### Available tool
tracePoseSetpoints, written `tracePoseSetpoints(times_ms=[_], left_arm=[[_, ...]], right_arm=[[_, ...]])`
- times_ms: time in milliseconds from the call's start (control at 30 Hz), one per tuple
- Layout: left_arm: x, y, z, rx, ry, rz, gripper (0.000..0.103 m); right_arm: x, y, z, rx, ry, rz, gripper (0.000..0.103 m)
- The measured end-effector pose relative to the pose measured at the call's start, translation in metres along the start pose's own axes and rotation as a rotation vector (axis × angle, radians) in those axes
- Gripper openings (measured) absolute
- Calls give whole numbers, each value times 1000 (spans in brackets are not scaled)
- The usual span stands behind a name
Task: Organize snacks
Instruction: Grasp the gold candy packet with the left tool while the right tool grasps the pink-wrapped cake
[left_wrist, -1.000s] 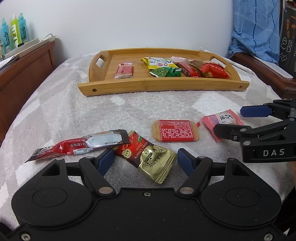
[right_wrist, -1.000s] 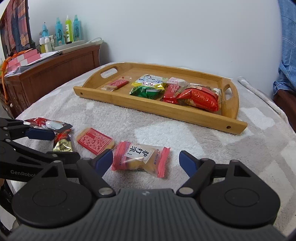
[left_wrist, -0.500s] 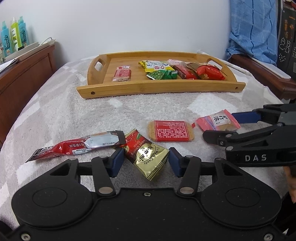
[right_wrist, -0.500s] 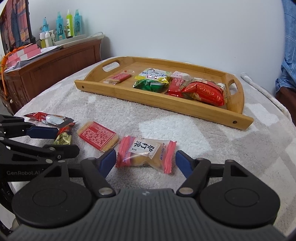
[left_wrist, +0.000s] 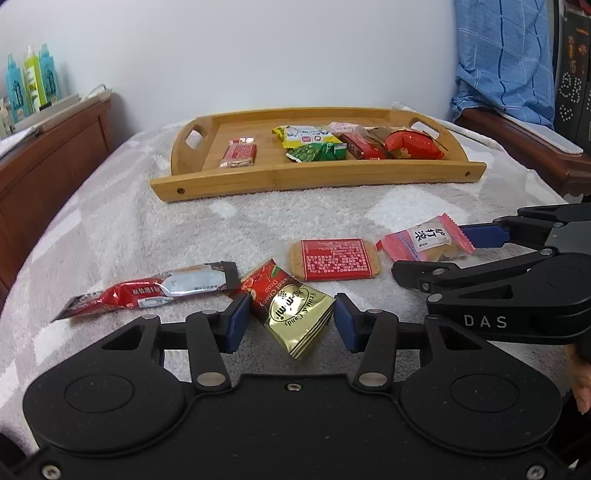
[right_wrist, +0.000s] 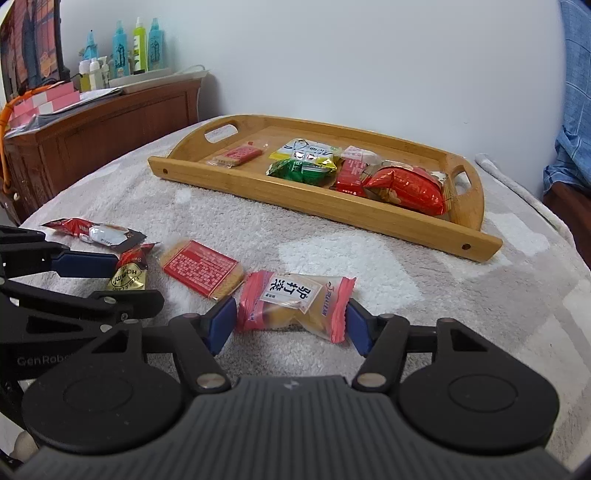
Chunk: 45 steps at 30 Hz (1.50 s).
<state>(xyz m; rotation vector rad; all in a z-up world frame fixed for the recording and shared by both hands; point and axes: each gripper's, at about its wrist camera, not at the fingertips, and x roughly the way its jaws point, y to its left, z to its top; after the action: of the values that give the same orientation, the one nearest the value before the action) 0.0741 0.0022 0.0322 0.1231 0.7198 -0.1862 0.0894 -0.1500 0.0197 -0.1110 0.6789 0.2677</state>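
Note:
A wooden tray (left_wrist: 317, 180) at the back of the blanket holds several snack packs; it also shows in the right wrist view (right_wrist: 332, 206). My left gripper (left_wrist: 290, 322) is open, its jaws on either side of a red and gold candy pack (left_wrist: 291, 308), close to its edges. My right gripper (right_wrist: 290, 325) is open around a pink wrapped pastry (right_wrist: 295, 297), which also shows in the left wrist view (left_wrist: 426, 240). A red cracker pack (left_wrist: 334, 258) and a long red bar (left_wrist: 151, 290) lie between them on the blanket.
A grey and white blanket (left_wrist: 129, 229) covers the surface. A wooden cabinet (right_wrist: 99, 125) with bottles (right_wrist: 136, 44) stands at the left. Blue cloth (left_wrist: 506, 55) hangs at the right over a wooden edge.
Both grippers have moved forward and lower, and their jaws have narrowed: the left around the candy pack, the right around the pink pastry. The snacks have not moved.

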Motion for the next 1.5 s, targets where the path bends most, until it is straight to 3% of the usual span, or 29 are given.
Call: tracePoseSetpoints(times_ms=[133, 267, 333, 500, 600, 767, 900, 1033, 1200, 1367, 1500], left_arm=[[-4, -2, 1, 10, -17, 10, 46], [-8, 0, 2, -3, -24, 9, 46], [-9, -1, 1, -2, -21, 4, 46], [-7, 0, -4, -48, 1, 42, 54], [-5, 4, -7, -99, 9, 72, 58], [-6, 10, -5, -167, -15, 77, 63], [-11, 11, -4, -186, -37, 66, 67], [-7, 16, -3, -232, -10, 68, 66], [-13, 18, -2, -269, -16, 16, 67], [-13, 16, -5, -270, -1, 42, 69], [-1, 18, -4, -276, 31, 62, 60]], right_arm=[[-2, -2, 0, 23, -11, -8, 63], [-3, -6, 1, 46, -20, -18, 62], [-3, -7, 1, 50, -24, -30, 56], [-3, -13, 2, 86, -26, -38, 56], [-4, -14, 2, 87, -32, -45, 60], [-4, -10, 2, 52, -60, -129, 91], [-7, -9, 3, 24, -85, -154, 91], [-3, -5, 2, 0, -60, -141, 91], [-1, -1, 0, -22, -51, -135, 91], [0, -2, 1, -12, -46, -131, 91], [1, -2, 0, -19, -38, -120, 91]])
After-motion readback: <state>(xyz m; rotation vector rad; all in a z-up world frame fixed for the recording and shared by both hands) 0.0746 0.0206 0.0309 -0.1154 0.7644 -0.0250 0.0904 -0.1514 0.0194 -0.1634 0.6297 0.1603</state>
